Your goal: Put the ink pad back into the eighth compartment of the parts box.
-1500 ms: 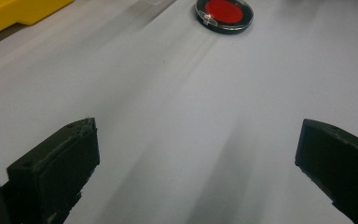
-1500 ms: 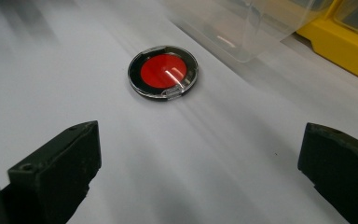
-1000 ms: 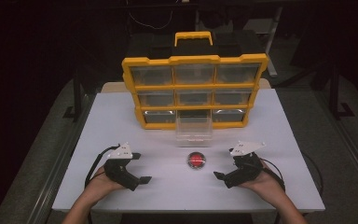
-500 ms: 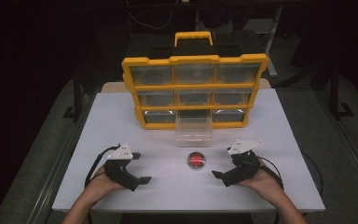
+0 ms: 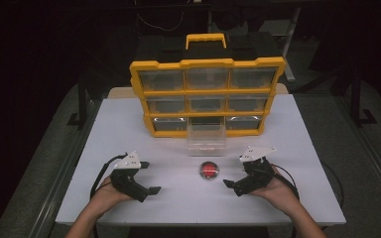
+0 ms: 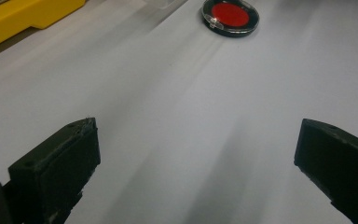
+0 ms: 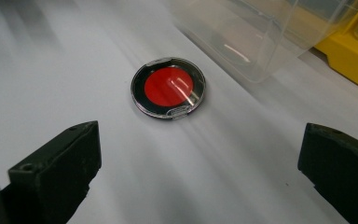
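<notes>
Currently my right gripper [image 5: 234,183] rests on the white table [image 5: 129,129] with its jaws spread wide and empty, close beside a round red compact [image 5: 209,170] lying flat. My left gripper [image 5: 148,177] rests farther off on the compact's other side, its jaws equally wide apart. Just beyond the compact, a clear drawer [image 5: 206,137] juts from the yellow organizer [image 5: 207,94].

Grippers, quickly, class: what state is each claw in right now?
Left gripper: open, holding nothing.
Right gripper: open, holding nothing; the red disc lies ahead of it.
</notes>
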